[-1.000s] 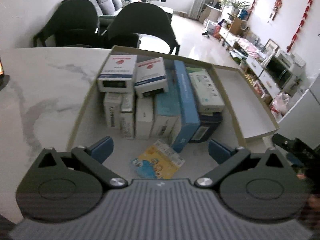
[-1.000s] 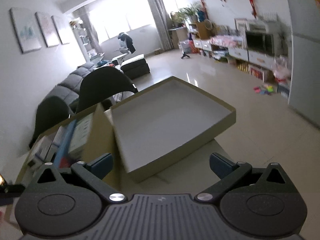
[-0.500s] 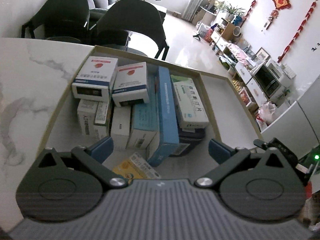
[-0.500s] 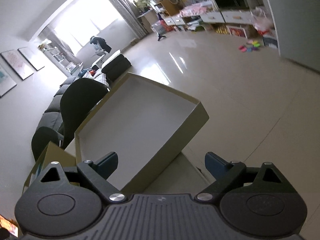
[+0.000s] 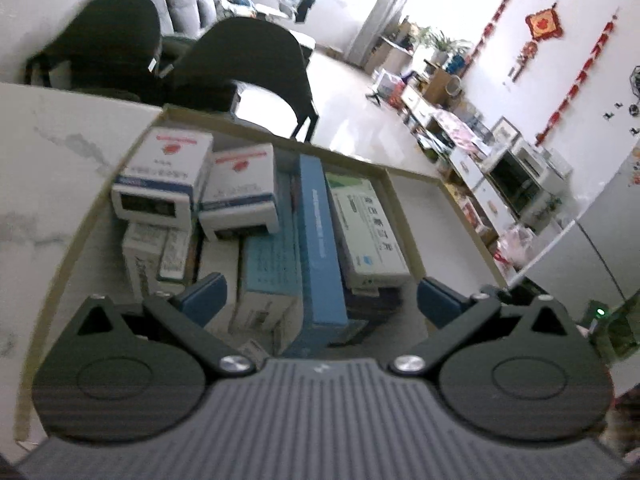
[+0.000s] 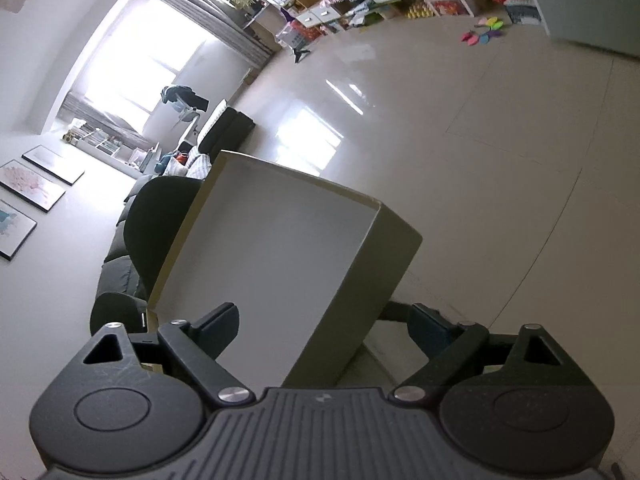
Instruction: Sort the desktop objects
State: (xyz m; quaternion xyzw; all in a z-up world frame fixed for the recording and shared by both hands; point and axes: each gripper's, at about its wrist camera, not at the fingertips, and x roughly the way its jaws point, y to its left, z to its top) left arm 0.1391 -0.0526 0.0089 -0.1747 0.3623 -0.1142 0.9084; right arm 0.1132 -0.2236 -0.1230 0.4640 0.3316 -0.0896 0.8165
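**Box packed, lid not yet on**

The cardboard box (image 5: 100, 204) sits on the marble table (image 5: 48, 152) in front of you, already filled: two white cartons with red marks (image 5: 166, 176) lie on top at the far left, a long blue box (image 5: 320, 236) stands on edge down the middle, a green-and-white carton (image 5: 368, 228) lies to its right, and smaller white and pale-blue packs are wedged underneath. Judging from that, the gathering part of the sort looks largely done. Whether anything loose remains on the table outside the box, these views do not show.

What seems left is the lid (image 6: 280, 256). It lies just beside the box on its right, open side up, and nothing is in it.

Your left gripper (image 5: 320, 300) hangs over the near end of the box with its jaws spread wide and nothing between the pads; it holds nothing.

Your right gripper (image 6: 324, 324) is at the lid's near corner. The lid's side wall stands between the two fingers, one inside the lid and one outside, and the jaws are closing. The pads do not yet press on the cardboard, so you have no grip on it so far.

Beyond the table are dark chairs (image 5: 248, 64), a sofa and a bright tiled floor.
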